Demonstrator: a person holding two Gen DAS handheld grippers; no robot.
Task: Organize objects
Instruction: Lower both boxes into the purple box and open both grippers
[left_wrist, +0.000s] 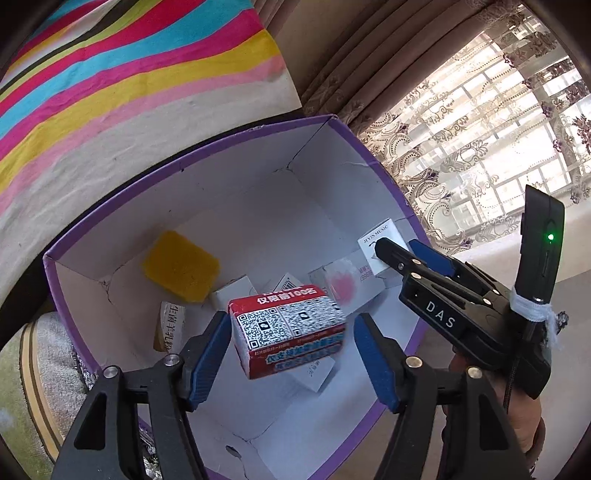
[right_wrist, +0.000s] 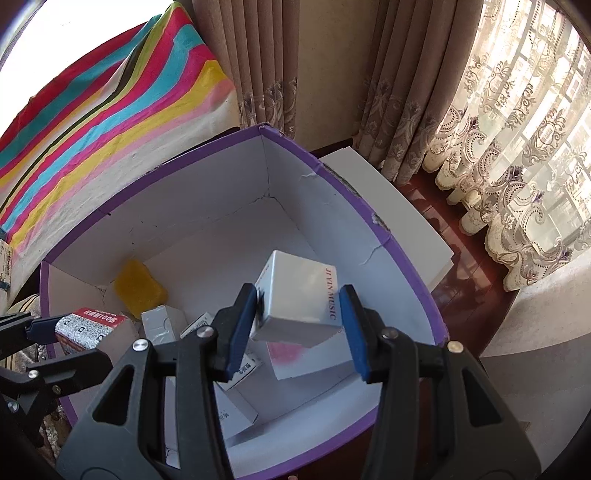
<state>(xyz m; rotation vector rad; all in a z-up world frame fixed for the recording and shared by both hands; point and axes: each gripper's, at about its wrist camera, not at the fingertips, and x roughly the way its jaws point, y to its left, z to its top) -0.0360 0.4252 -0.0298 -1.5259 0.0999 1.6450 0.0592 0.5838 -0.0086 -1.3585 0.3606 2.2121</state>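
A big purple box (left_wrist: 388, 173) with a white inside holds a yellow sponge (left_wrist: 181, 264) and several small white cartons. My left gripper (left_wrist: 291, 354) is open over the box; a red QR-code carton (left_wrist: 288, 330) sits loose between its blue pads, motion-blurred, touching neither pad clearly. My right gripper (right_wrist: 299, 332) is open over the box's right side; a white "JIYIN MUSIC" box (right_wrist: 295, 297) hangs tilted between its pads, with a gap on the right. The right gripper (left_wrist: 406, 254) also shows in the left wrist view, and the left gripper (right_wrist: 70, 332) in the right wrist view.
A rainbow-striped cloth (left_wrist: 122, 81) lies behind the purple box (right_wrist: 406, 258). Brown curtains (right_wrist: 332, 74) and lace curtains (right_wrist: 517, 147) hang at the back right. A white board (right_wrist: 399, 206) lies beside the box on a dark wooden floor (right_wrist: 461, 266).
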